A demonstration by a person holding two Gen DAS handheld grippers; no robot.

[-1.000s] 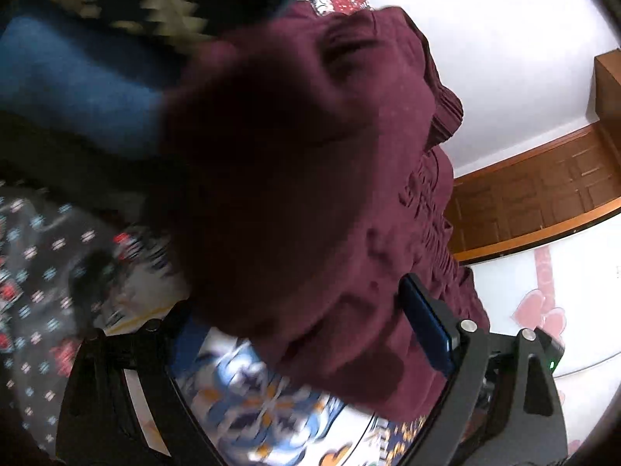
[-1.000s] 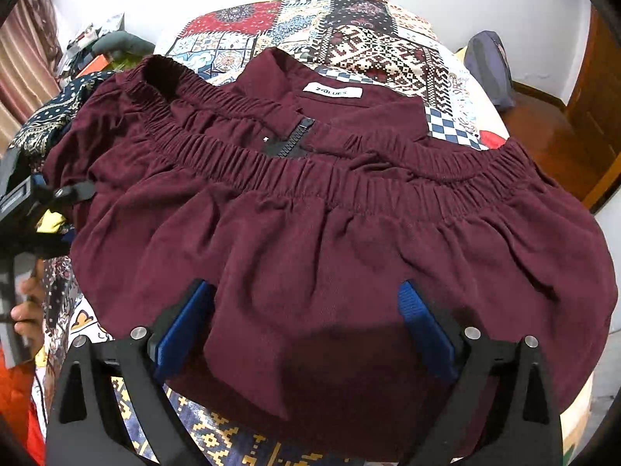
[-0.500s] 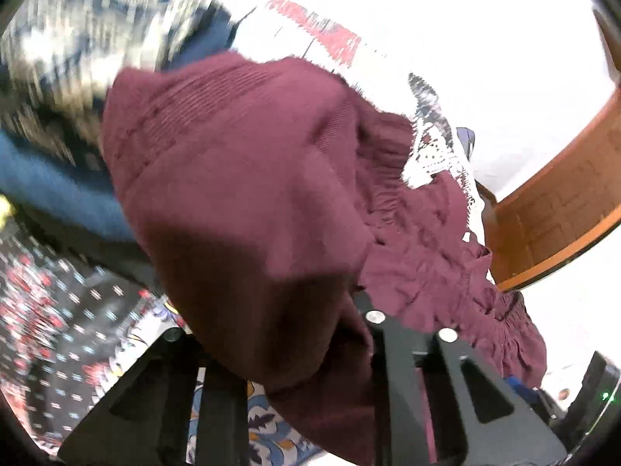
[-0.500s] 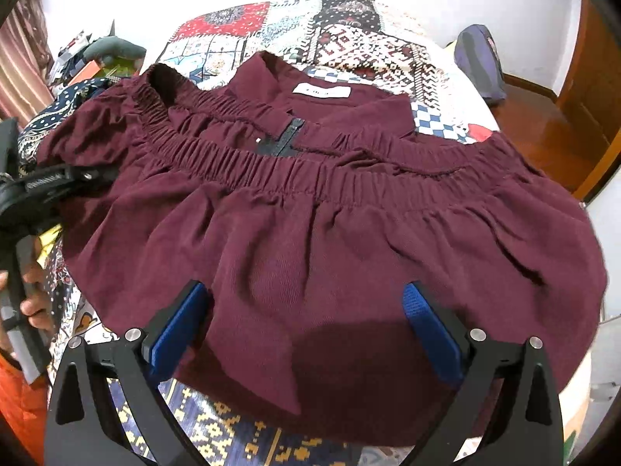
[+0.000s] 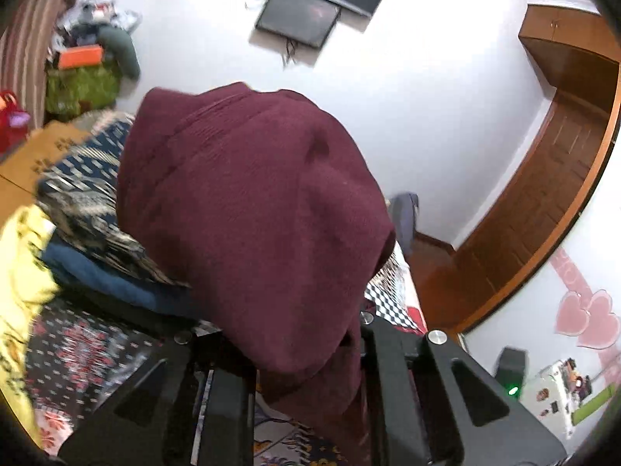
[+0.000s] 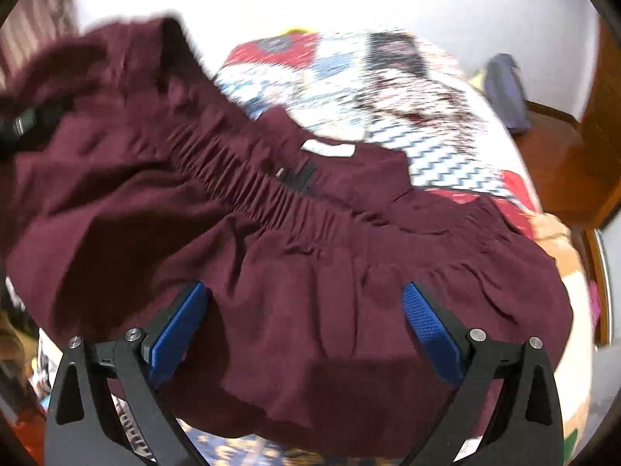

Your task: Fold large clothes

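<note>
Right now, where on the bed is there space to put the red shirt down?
The free patch is the far part of the quilt, beyond the shirt collar, toward the wall. A smaller strip runs past the shirt's right edge. The left side is crowded: a clothes pile sits there. The left gripper holds the shirt's side up; the right gripper is open.

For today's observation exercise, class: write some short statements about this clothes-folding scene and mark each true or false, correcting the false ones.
1. The left tongs grip a bunch of the maroon garment. True.
2. The right tongs are clamped shut. False: their blue pads stand wide apart over the cloth.
3. The garment has a gathered elastic band. True.
4. The garment is yellow. False: it is maroon.
5. The garment lies on a patterned patchwork bedspread. True.
</note>
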